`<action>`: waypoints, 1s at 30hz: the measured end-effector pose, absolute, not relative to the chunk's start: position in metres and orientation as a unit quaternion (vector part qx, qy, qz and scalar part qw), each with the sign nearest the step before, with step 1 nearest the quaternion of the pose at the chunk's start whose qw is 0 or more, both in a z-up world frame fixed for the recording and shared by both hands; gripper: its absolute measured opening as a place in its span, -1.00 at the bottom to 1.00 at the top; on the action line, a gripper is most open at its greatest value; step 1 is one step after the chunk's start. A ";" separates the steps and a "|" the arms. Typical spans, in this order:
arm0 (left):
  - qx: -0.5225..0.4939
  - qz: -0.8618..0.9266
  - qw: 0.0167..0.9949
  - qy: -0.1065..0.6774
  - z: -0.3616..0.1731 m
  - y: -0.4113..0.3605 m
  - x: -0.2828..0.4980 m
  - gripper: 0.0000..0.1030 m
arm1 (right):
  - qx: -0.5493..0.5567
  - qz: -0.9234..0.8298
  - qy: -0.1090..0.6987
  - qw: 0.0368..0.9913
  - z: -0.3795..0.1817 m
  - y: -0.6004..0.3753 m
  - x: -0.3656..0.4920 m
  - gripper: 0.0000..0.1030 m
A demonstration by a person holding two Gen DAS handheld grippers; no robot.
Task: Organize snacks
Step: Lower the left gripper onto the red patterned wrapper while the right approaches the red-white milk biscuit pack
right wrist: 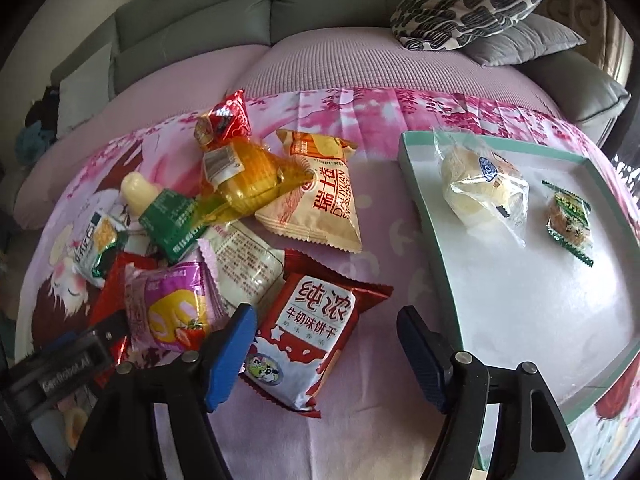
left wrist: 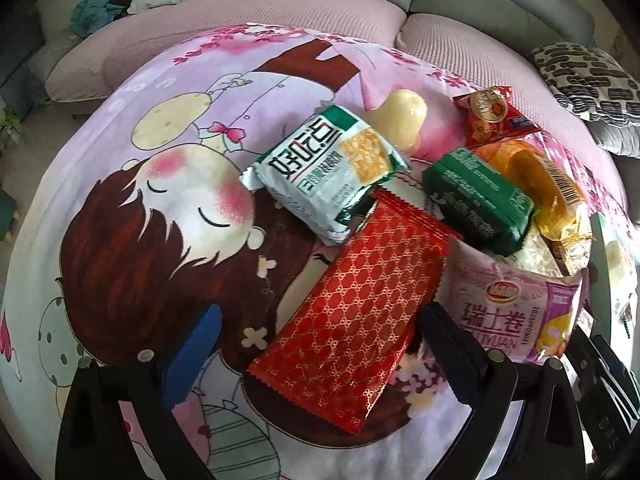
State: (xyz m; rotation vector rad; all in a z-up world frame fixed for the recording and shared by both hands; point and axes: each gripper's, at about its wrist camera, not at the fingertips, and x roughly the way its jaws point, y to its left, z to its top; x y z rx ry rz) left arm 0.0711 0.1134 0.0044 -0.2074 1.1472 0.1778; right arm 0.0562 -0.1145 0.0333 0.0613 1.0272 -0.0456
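Observation:
Snack packets lie in a heap on a cartoon-print cloth. In the left wrist view my left gripper (left wrist: 316, 344) is open, its fingers either side of a red patterned packet (left wrist: 352, 312). A white-green cracker pack (left wrist: 326, 170), a dark green pack (left wrist: 480, 200) and a pink roll packet (left wrist: 516, 312) lie around it. In the right wrist view my right gripper (right wrist: 326, 350) is open over a red-white milk biscuit packet (right wrist: 312, 336). A shallow green-rimmed tray (right wrist: 424, 204) on the right holds a wrapped bun (right wrist: 480, 188) and a small green candy (right wrist: 568, 220).
A beige roll packet (right wrist: 320, 196), a yellow wrapped cake (right wrist: 248, 180) and a small red packet (right wrist: 224, 120) lie behind. A grey sofa (right wrist: 192, 20) with a patterned cushion (right wrist: 468, 8) borders the far side. The left gripper's body (right wrist: 68, 368) shows at lower left in the right wrist view.

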 end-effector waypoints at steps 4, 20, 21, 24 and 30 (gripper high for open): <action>-0.091 0.086 0.832 0.541 0.002 0.114 0.071 0.93 | 0.012 -0.021 0.494 0.869 0.036 -0.113 0.053 0.46; -0.044 0.062 0.842 0.533 0.005 0.080 0.080 0.52 | 0.006 -0.008 0.505 0.863 0.034 -0.115 0.051 0.37; -0.045 0.057 0.843 0.532 0.007 0.080 0.078 0.45 | 0.005 -0.008 0.506 0.862 0.033 -0.115 0.051 0.37; -0.043 0.049 0.844 0.532 0.008 0.076 0.078 0.31 | 0.004 -0.010 0.511 0.860 0.031 -0.116 0.052 0.37; -0.048 0.033 0.843 0.534 0.013 0.070 0.077 0.12 | 0.003 -0.009 0.517 0.856 0.027 -0.117 0.052 0.37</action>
